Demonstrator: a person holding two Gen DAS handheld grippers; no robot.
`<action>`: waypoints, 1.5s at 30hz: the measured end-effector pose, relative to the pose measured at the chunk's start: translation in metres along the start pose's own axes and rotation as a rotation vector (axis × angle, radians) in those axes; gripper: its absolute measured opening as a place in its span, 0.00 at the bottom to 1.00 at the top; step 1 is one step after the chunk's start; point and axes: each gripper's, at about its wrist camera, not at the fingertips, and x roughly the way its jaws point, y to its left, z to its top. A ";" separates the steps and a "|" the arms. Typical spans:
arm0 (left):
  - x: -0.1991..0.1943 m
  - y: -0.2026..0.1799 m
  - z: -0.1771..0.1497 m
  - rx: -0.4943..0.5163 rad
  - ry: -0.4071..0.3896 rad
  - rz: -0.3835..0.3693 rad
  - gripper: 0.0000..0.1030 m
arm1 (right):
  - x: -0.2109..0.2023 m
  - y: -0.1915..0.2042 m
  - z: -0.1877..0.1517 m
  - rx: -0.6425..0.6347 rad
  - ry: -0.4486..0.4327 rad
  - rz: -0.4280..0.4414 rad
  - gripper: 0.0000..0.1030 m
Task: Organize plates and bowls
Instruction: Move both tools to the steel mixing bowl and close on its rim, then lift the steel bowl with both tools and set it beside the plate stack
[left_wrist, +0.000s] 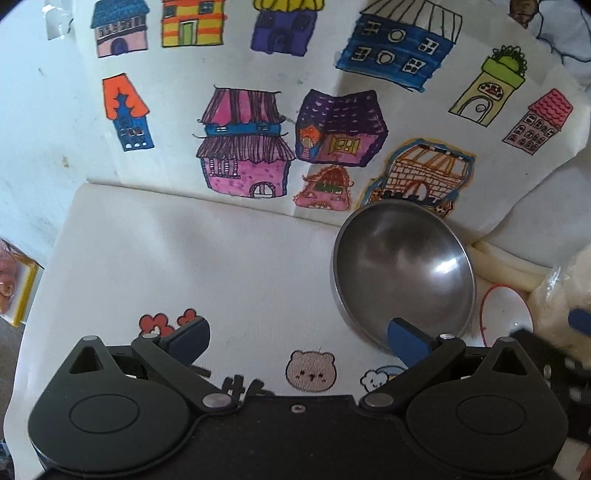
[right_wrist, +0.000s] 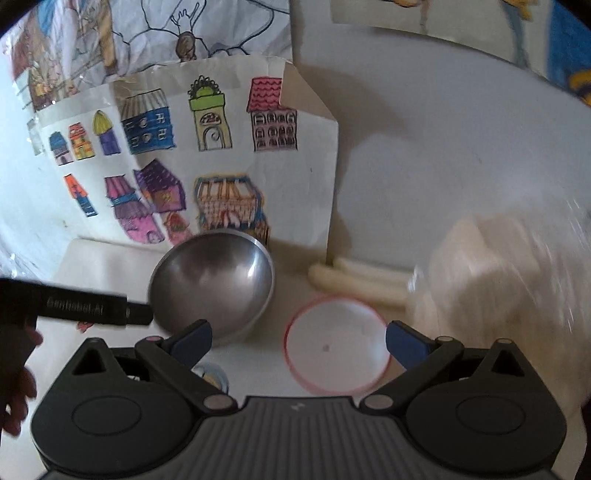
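A steel bowl stands on the white table, tilted toward me, right of centre in the left wrist view. My left gripper is open, its right blue fingertip at the bowl's near rim. A white bowl with a red rim sits right of the steel bowl. My right gripper is open just above and in front of the white bowl, nothing between its fingers. The white bowl shows partly in the left wrist view, with the right gripper's blue fingertip beside it.
A paper sheet of coloured house drawings hangs on the wall behind the table. Pale rolled sticks lie behind the white bowl. A blurred clear bag of pale stuff stands at the right. Cartoon stickers mark the table.
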 end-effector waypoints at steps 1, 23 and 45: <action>0.003 -0.001 0.001 0.000 -0.001 0.007 0.99 | 0.005 0.000 0.005 -0.010 -0.002 0.003 0.99; 0.024 -0.001 0.002 -0.074 0.022 0.011 0.81 | 0.078 0.018 0.031 -0.137 0.110 0.035 0.46; 0.001 0.015 -0.015 -0.128 0.068 -0.193 0.14 | 0.060 0.024 0.013 -0.062 0.156 0.147 0.13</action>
